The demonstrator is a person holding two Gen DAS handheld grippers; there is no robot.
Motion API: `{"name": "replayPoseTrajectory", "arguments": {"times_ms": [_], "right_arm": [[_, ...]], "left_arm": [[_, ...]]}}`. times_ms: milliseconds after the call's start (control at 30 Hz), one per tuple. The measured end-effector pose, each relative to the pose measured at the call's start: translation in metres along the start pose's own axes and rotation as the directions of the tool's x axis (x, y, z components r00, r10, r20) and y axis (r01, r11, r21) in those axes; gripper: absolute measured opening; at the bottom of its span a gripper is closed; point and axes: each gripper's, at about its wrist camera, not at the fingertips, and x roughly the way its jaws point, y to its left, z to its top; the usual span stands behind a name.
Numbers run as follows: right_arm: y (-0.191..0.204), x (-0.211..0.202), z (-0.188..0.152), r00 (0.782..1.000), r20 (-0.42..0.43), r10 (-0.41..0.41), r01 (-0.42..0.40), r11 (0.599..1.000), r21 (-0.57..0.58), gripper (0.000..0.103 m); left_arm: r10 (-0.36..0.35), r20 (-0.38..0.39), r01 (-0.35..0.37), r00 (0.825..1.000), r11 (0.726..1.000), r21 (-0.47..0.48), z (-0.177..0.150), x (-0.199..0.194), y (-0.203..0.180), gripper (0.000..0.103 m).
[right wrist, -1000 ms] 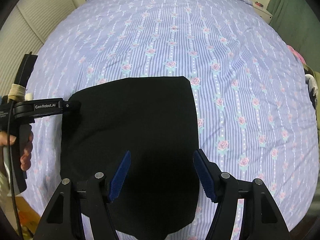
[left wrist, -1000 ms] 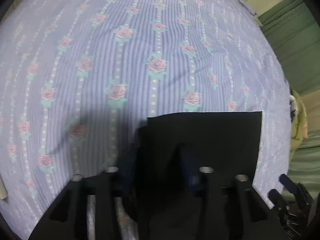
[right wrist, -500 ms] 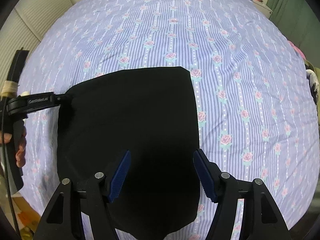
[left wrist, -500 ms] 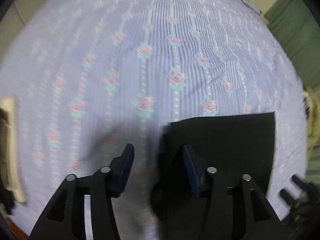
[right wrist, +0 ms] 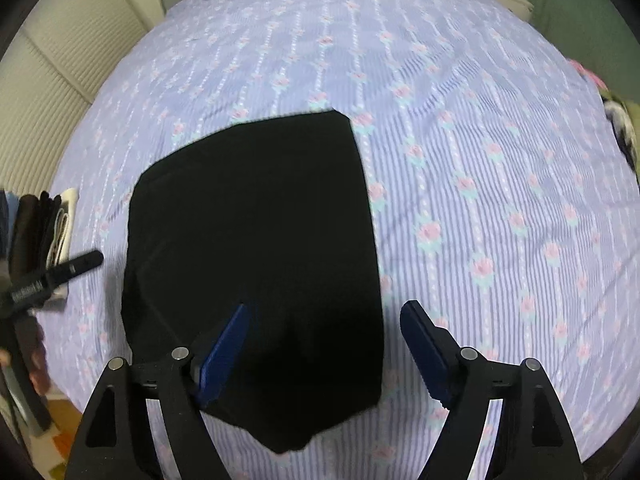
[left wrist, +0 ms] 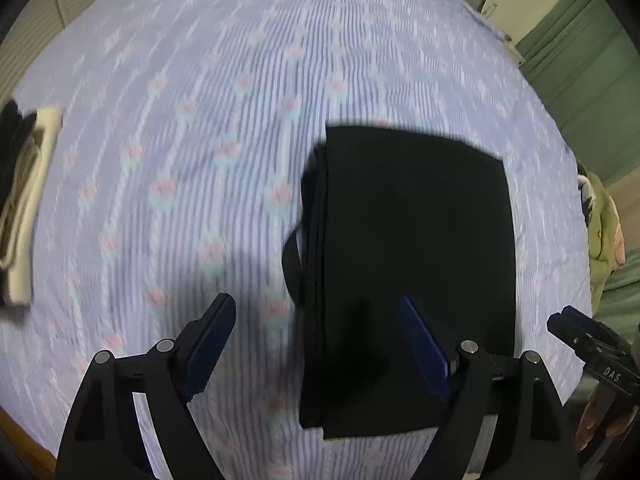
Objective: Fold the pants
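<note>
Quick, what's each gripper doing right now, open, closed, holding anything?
Left gripper: open, jaws just widened, holding nothing; the folded black pants lie below.
Right gripper: open, jaws just widened, holding nothing above the pants.

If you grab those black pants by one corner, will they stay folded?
Probably not. The pants are soft cloth in loose layers, seen along their left edge, so they would likely droop and unfold. They look light, and may slide on the sheet if pushed.
</note>
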Motion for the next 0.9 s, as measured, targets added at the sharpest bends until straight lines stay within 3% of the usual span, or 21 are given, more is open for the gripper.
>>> {"name": "replayPoseTrajectory", "arguments": {"times_ms": [200, 400, 700, 900], "right_arm": [[-0.01, 0.01, -0.031, 0.996, -0.089, 0.02, -0.015, 0.998, 0.055, 0.08], [-0.005, 0.003, -0.039, 0.999, -0.032, 0.003, -0.001, 0.999, 0.05, 0.08], [-0.01, 0.004, 0.037, 0.988, 0.156, -0.01, 0.013, 1.0, -0.017, 0.08], [-0.009, 0.027, 0.077, 0.98, 0.189, 0.053, -0.037, 0.995, -0.089, 0.08]], "left_arm": [[-0.011, -0.041, 0.01, 0.999, 1.0, -0.019, -0.015, 0.01, -0.004, 0.084], [0.005, 0.037, -0.008, 0.999, 0.997, 0.077, 0.005, 0.001, -0.014, 0.084], [-0.019, 0.135, -0.002, 0.991, 0.989, 0.149, 0.06, 0.005, -0.018, 0.084], [-0.051, 0.147, 0.027, 0.988, 0.986, 0.163, 0.076, 0.021, -0.015, 0.083]]}}
